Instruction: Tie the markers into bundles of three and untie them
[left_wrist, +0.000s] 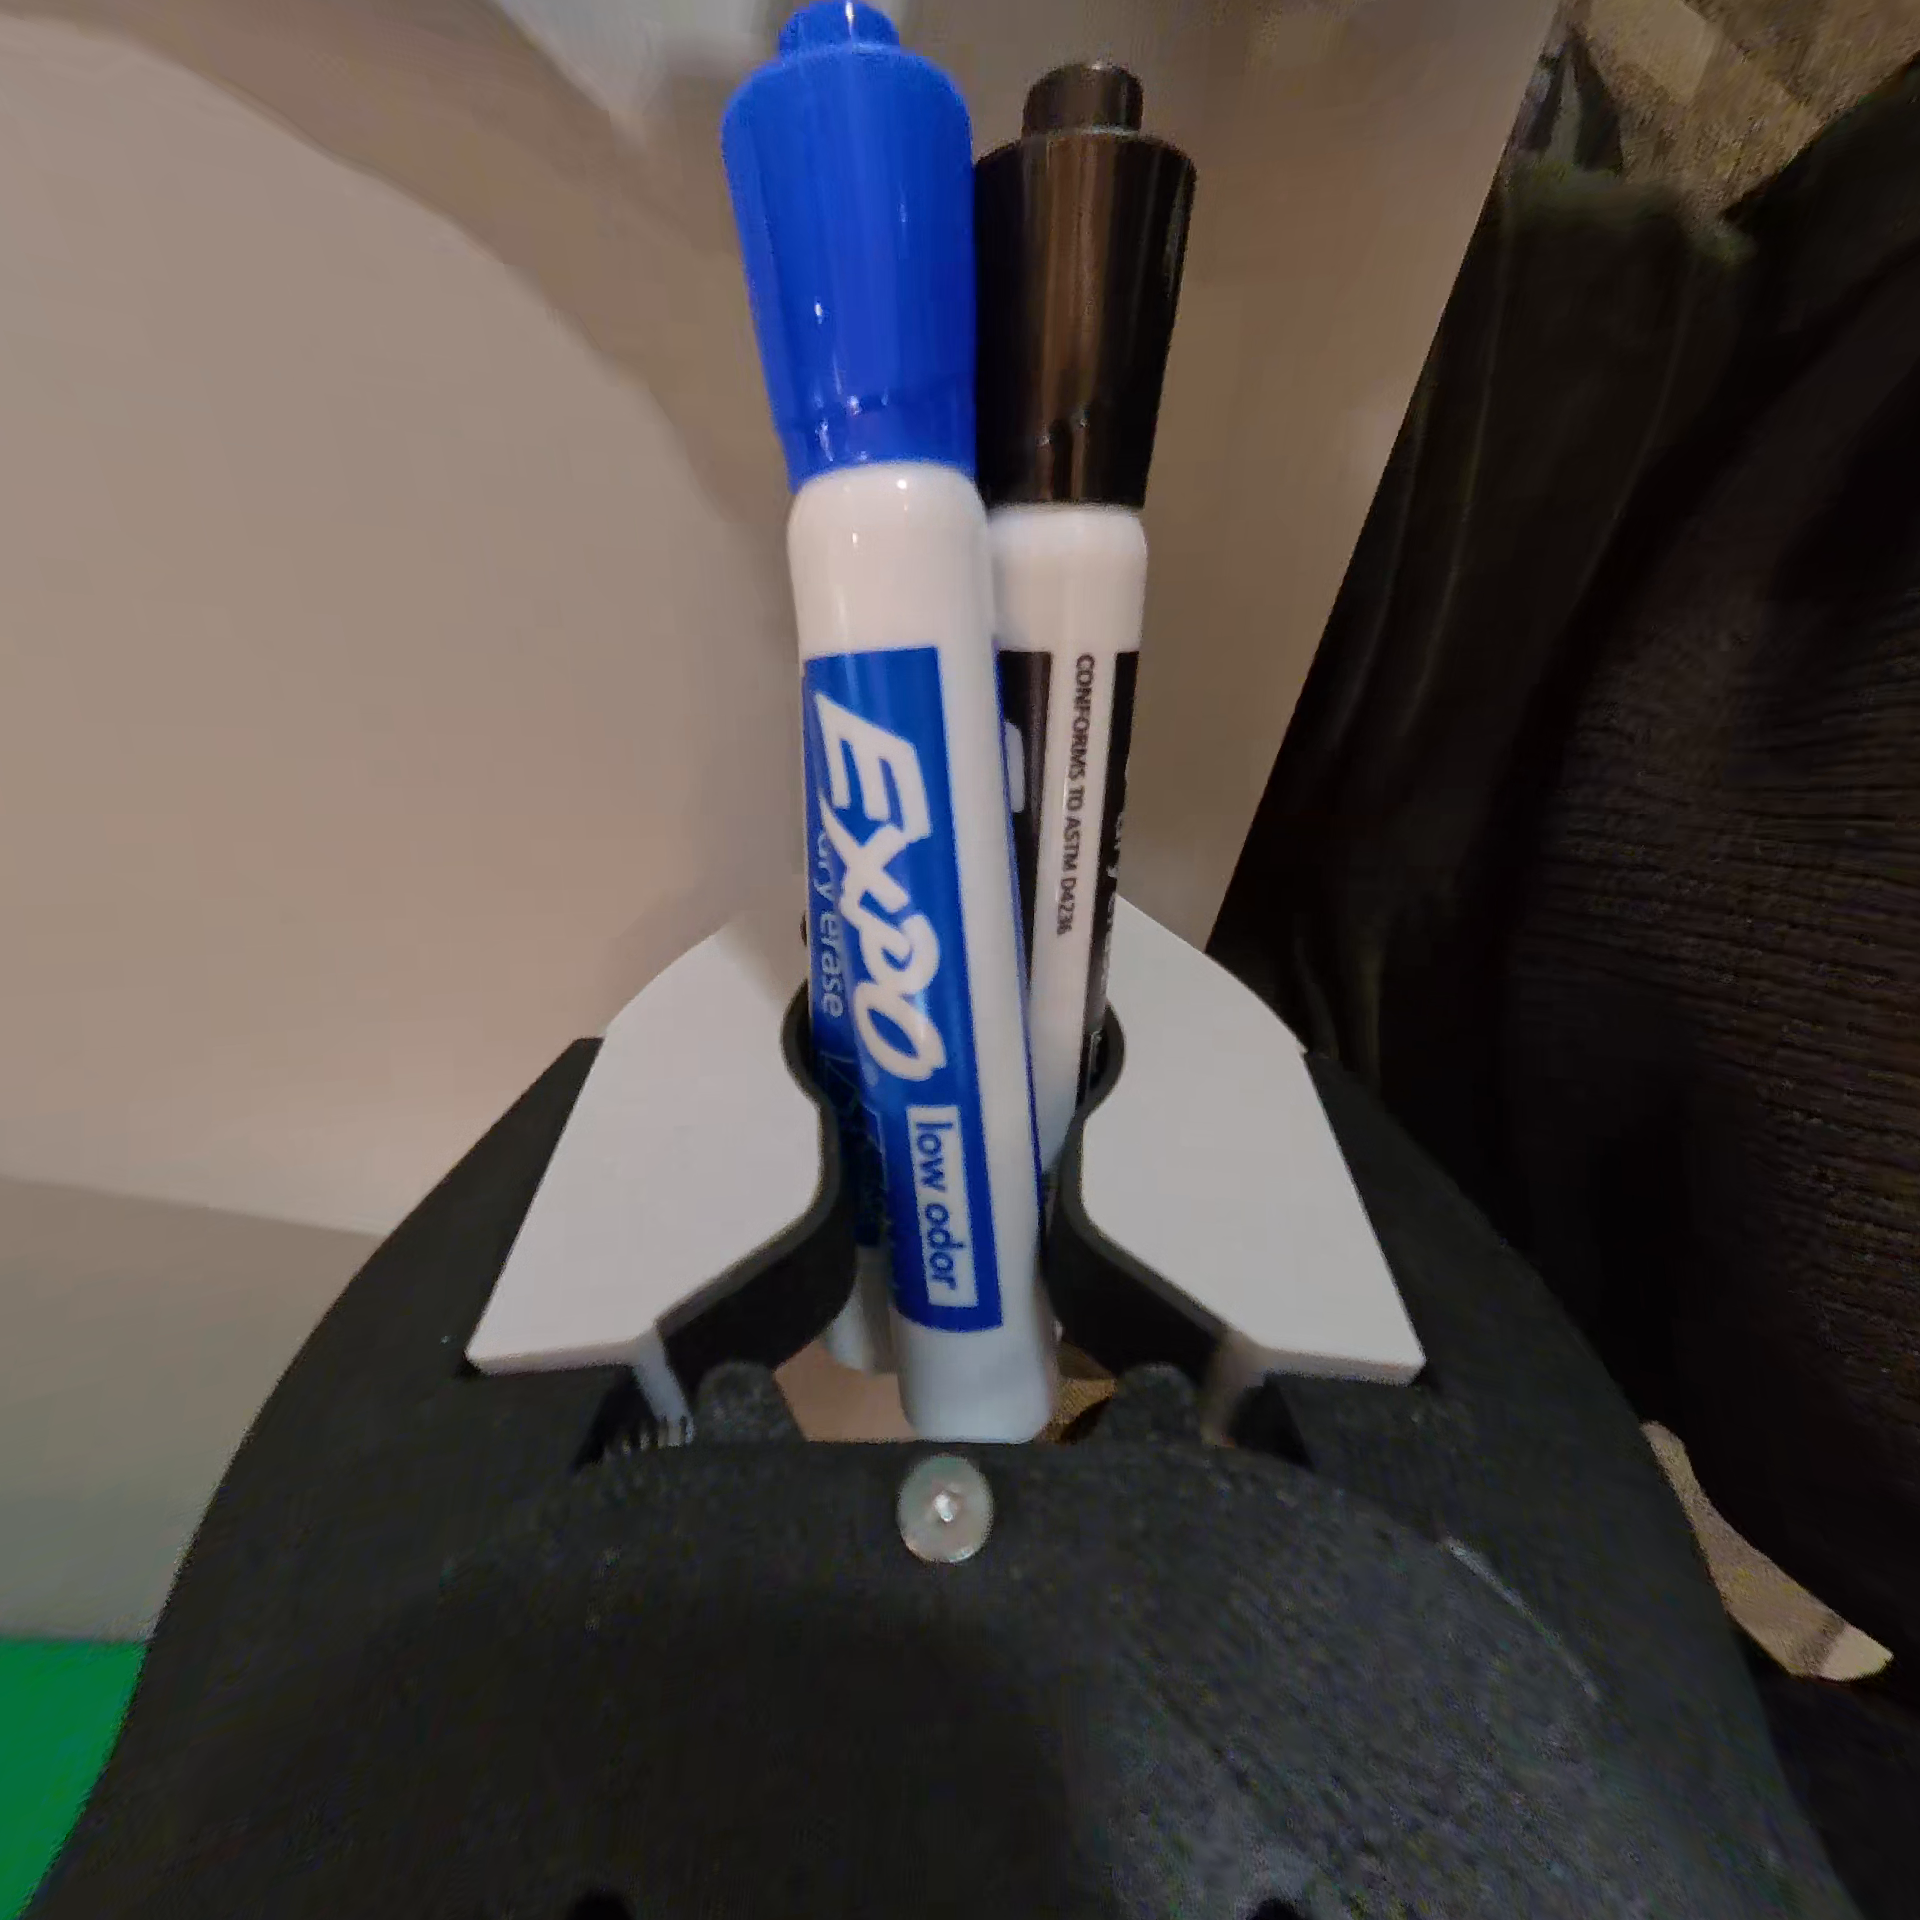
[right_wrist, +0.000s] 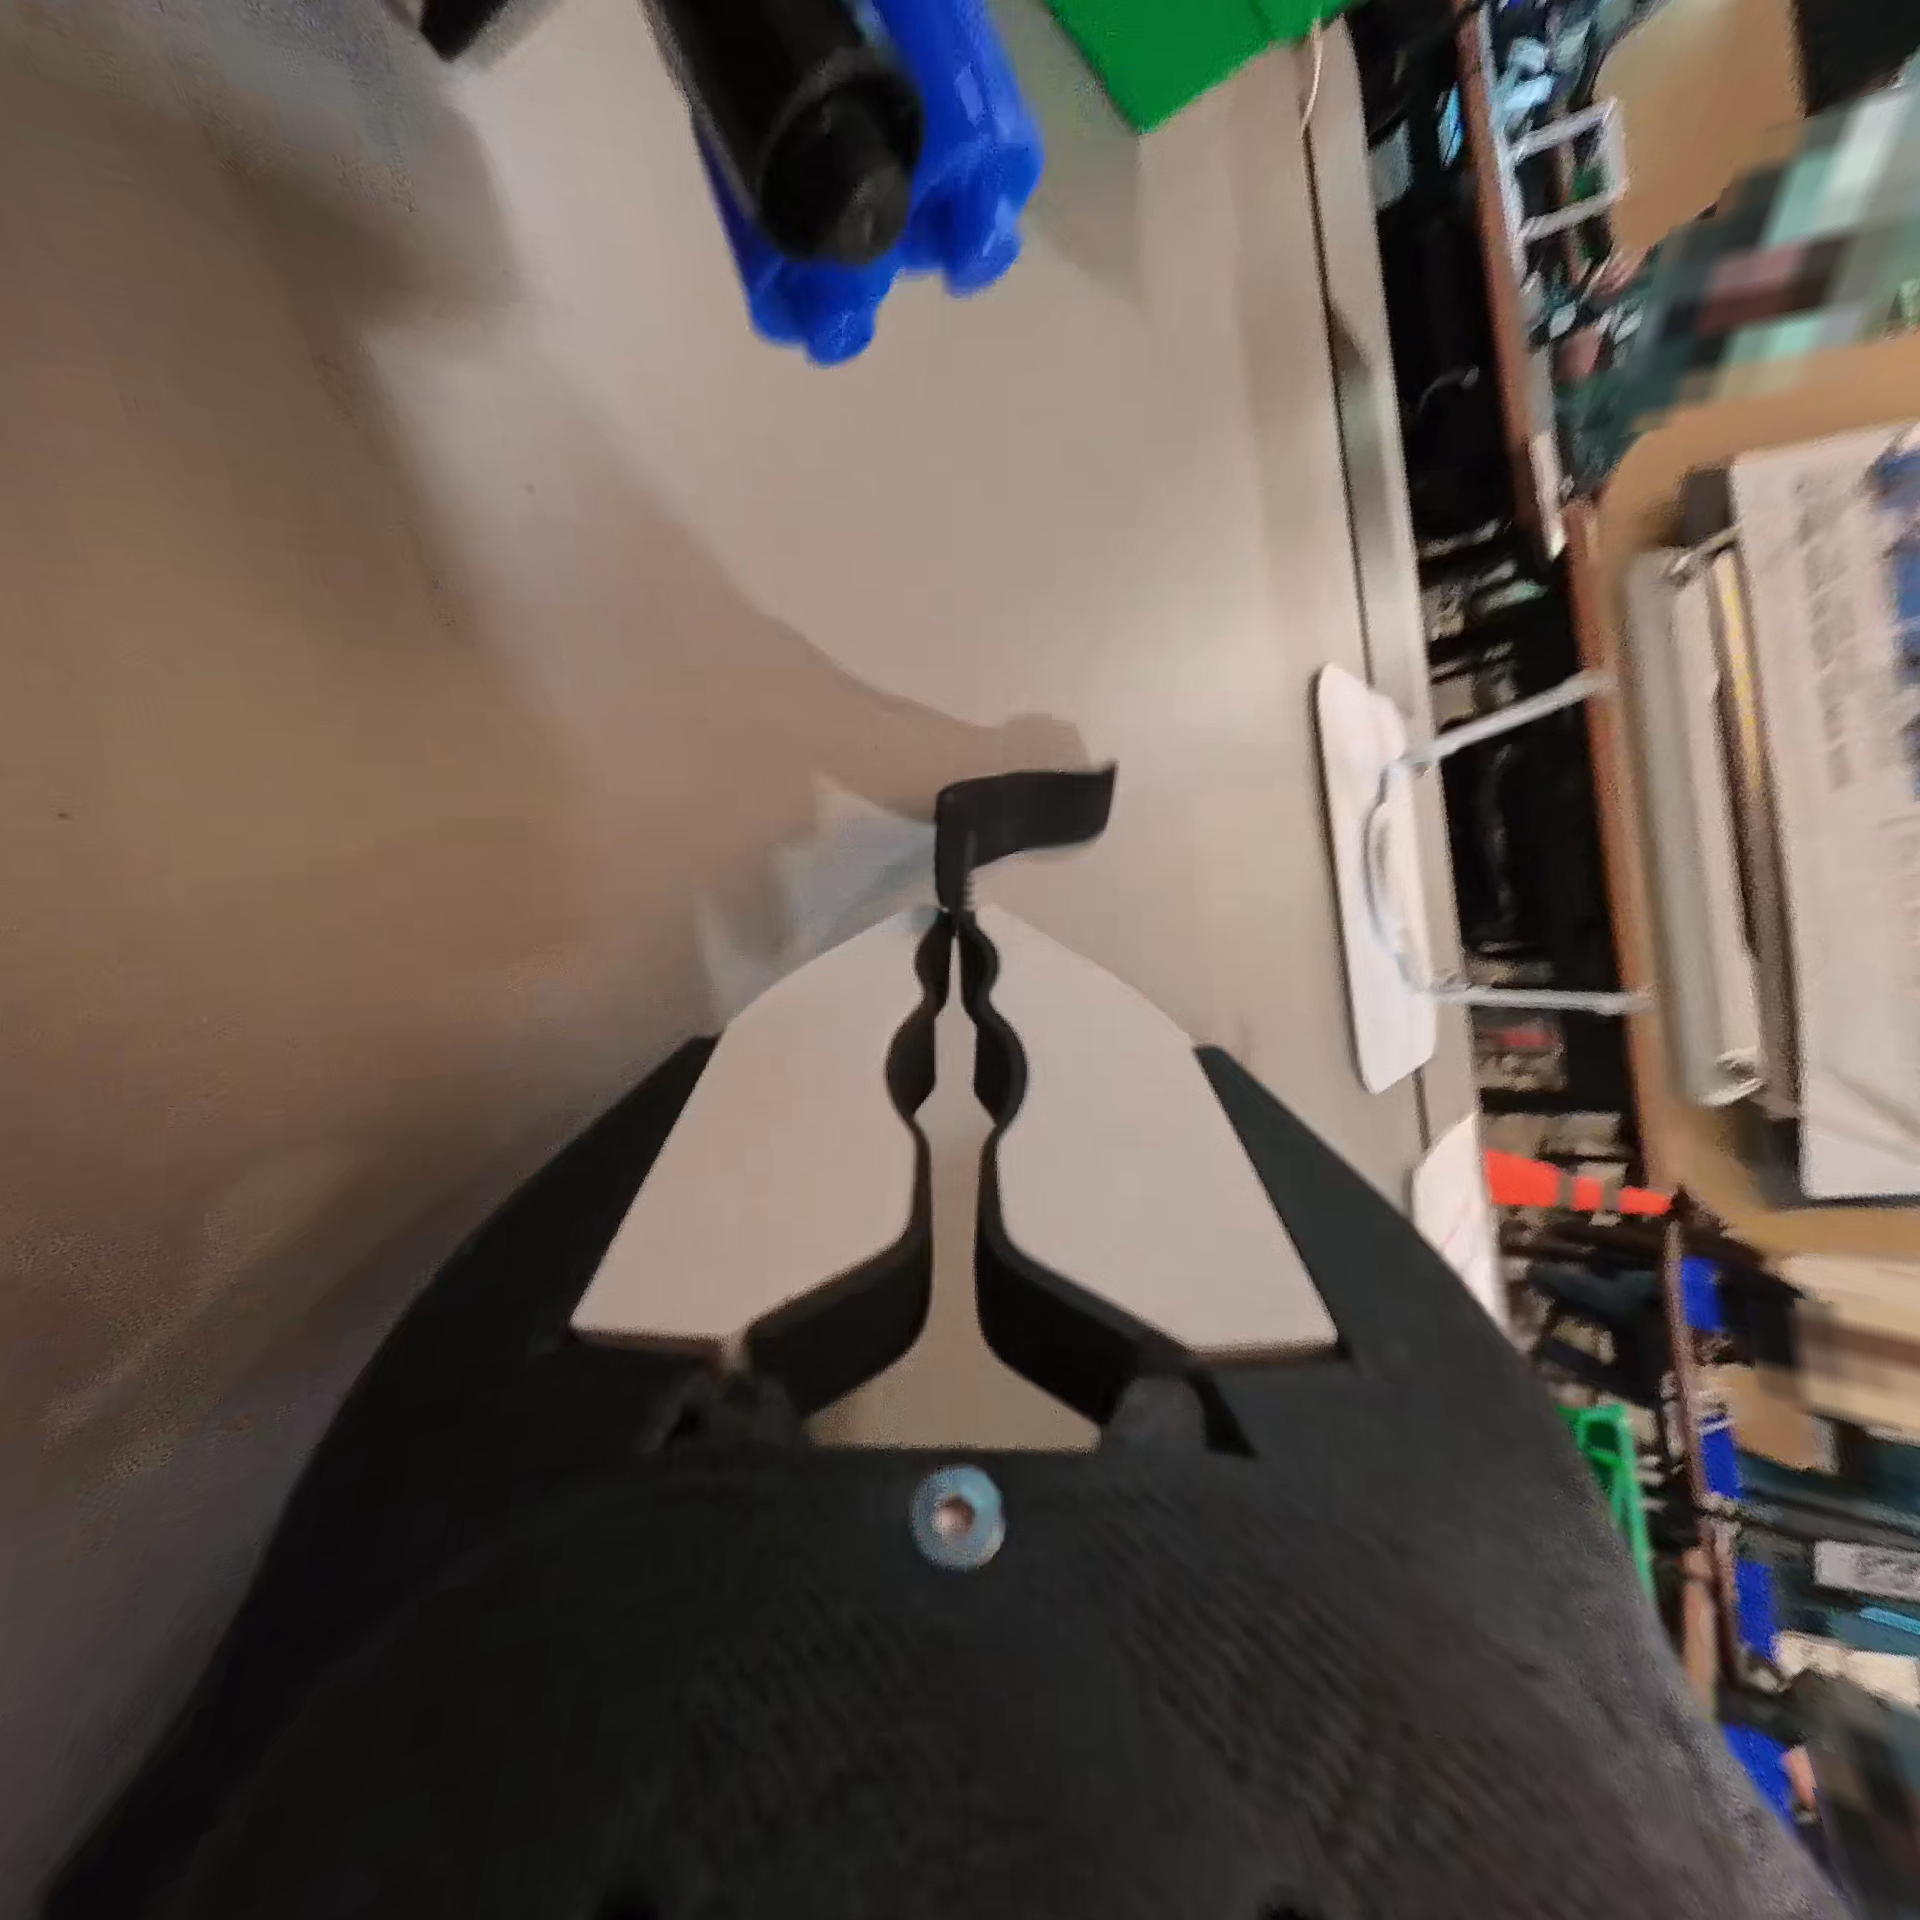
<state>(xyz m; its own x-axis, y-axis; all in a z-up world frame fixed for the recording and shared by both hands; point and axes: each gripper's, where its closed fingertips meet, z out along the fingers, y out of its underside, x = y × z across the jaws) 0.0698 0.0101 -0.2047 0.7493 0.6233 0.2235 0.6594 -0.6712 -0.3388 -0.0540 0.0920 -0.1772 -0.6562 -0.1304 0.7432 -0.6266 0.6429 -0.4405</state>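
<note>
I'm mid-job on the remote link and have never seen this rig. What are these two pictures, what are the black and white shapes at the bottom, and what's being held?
Each picture comes from a camera mounted on a hand-held gripper, looking forward along its two fingers. The black and white shapes are those fingers.

In the left wrist view, the left gripper is shut on two capped markers side by side: a blue marker and a black marker.

In the right wrist view, the right gripper is shut on a small black strip, with something pale and blurred beside it. Below lies a beige tabletop. The same markers' caps appear at the top, next to a green object. Blurred shelves stand to the right.
</note>
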